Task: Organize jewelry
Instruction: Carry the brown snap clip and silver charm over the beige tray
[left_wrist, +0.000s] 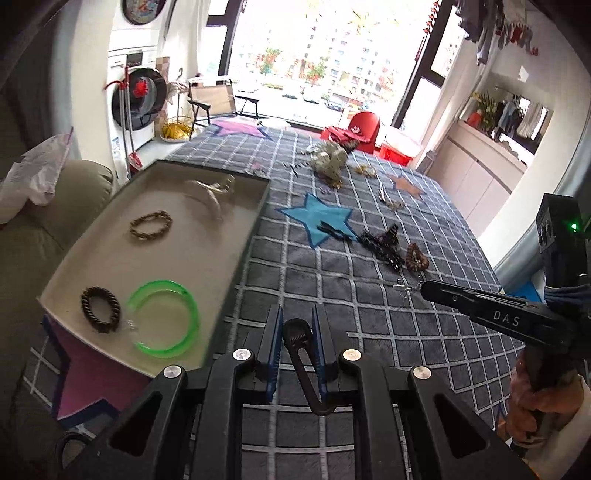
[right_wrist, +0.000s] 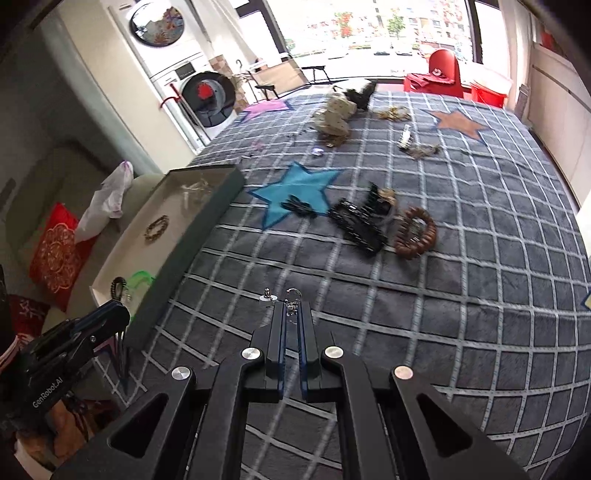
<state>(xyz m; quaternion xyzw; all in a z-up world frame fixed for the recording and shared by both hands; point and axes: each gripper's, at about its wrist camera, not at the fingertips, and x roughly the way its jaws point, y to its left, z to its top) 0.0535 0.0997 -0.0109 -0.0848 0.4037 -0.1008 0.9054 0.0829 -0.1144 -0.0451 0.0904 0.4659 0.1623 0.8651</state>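
Left gripper (left_wrist: 297, 325) pinches a dark hair clip (left_wrist: 304, 365) above the checked blanket (left_wrist: 369, 295). Right gripper (right_wrist: 291, 310) – jaws narrow, closed on a silver earring (right_wrist: 290, 301). Beyond – tray (left_wrist: 236, 258) holding green bangle (left_wrist: 162, 317) and braided bracelets (left_wrist: 100, 309); farther, loose wooden bead bracelet (right_wrist: 415, 232).

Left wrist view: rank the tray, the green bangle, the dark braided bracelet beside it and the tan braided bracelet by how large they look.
1. Tray, by far the largest.
2. Green bangle.
3 and 4. Dark braided bracelet and tan braided bracelet: they look alike, and the dark one lies nearer the camera, so I won't rank them.
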